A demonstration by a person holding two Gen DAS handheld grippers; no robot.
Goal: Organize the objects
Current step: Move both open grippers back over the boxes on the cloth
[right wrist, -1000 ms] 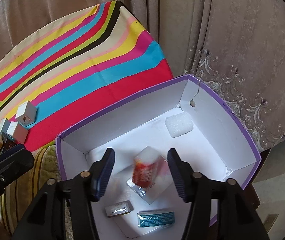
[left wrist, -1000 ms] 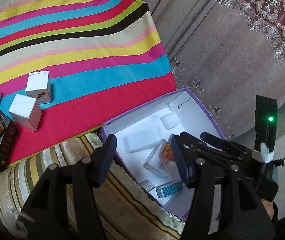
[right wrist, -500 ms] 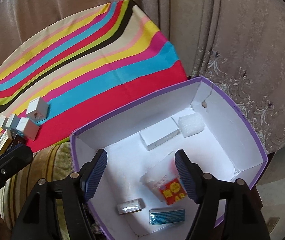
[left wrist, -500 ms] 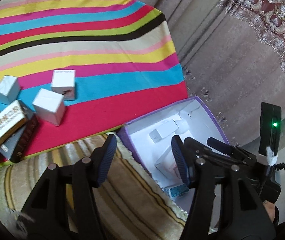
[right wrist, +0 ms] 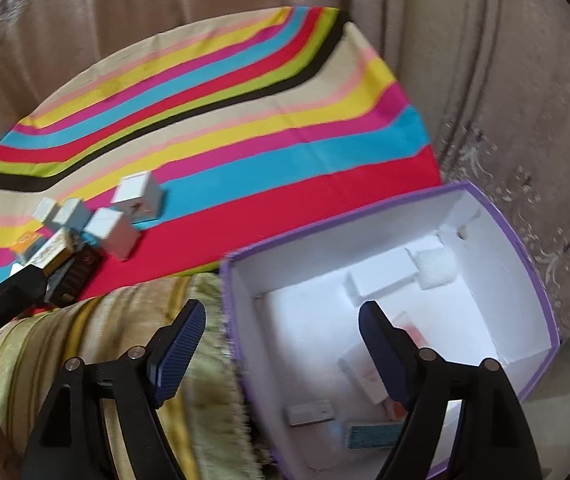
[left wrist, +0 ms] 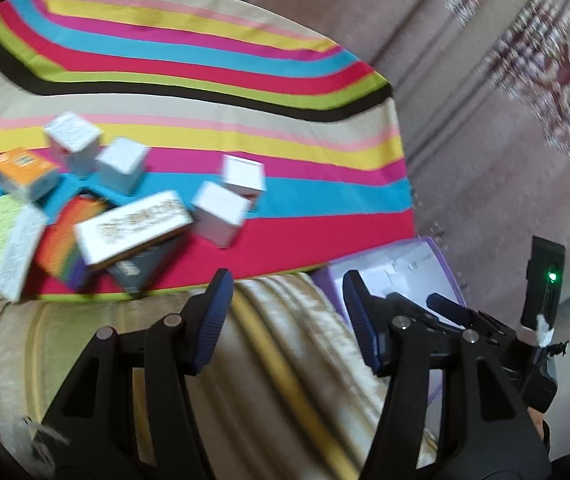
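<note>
A purple box with a white inside point(right wrist: 525, 264) stands at the right of a striped cloth point(right wrist: 245, 120); it also shows in the left wrist view point(left wrist: 441, 264). Inside lie a white carton point(right wrist: 381, 280), a foam piece point(right wrist: 435, 268), a red-and-white packet point(right wrist: 369, 372) and small flat packs point(right wrist: 311, 412). Several small boxes sit in a pile on the cloth: white cubes point(left wrist: 219, 214), a long white-and-gold box point(left wrist: 133, 226), an orange box point(left wrist: 23, 174). My left gripper point(left wrist: 285, 320) is open and empty over the sofa edge. My right gripper point(right wrist: 281, 350) is open and empty over the box's near rim.
A striped beige-and-gold cushion edge point(left wrist: 277, 380) lies below both grippers. Brown curtains point(right wrist: 485, 60) hang behind and to the right. A patterned carpet point(left wrist: 545, 60) shows at the upper right. The right gripper's body point(left wrist: 541, 300) appears beside the purple box.
Both grippers swung left, away from the purple box toward the pile of small boxes. The right gripper's jaws opened wider after dropping the red-and-white packet into the box.
</note>
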